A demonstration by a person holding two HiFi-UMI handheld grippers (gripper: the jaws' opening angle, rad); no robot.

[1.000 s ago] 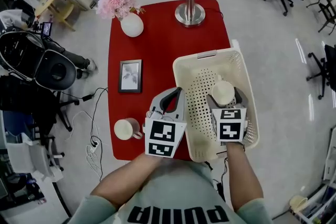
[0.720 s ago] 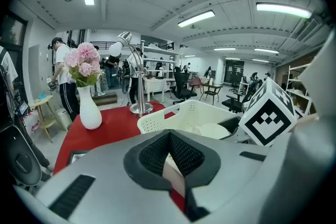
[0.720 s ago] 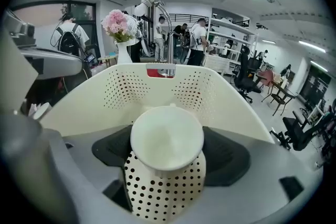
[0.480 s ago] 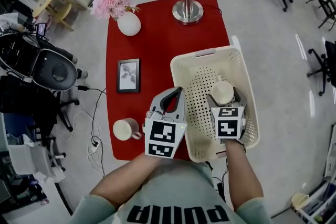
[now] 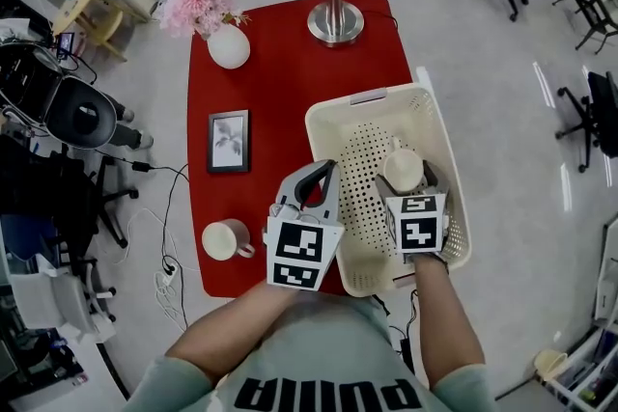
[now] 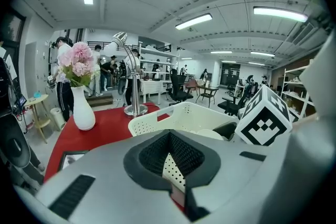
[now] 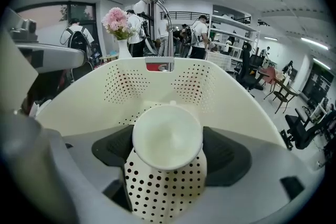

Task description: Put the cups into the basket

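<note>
A cream cup (image 5: 402, 168) hangs low inside the cream perforated basket (image 5: 354, 125), with my right gripper (image 5: 407, 180) shut on it. In the right gripper view the cup (image 7: 167, 136) fills the space between the dark pads, its mouth toward the camera, over the basket's dotted floor (image 7: 157, 191). A second cream cup (image 5: 223, 239) stands on the red table (image 5: 290, 72) near its front left corner, handle to the right. My left gripper (image 5: 325, 172) hovers just outside the basket's left wall, shut with nothing in it.
A framed picture (image 5: 228, 141) lies left of the basket. At the table's far end are a white vase of pink flowers (image 5: 227, 45) and a metal desk lamp (image 5: 334, 18). Office chairs, cables and people surround the table.
The head view has shifted a little, so table and basket sit slightly further left and higher. Both grippers stay about where they were, the right still shut on the cup.
</note>
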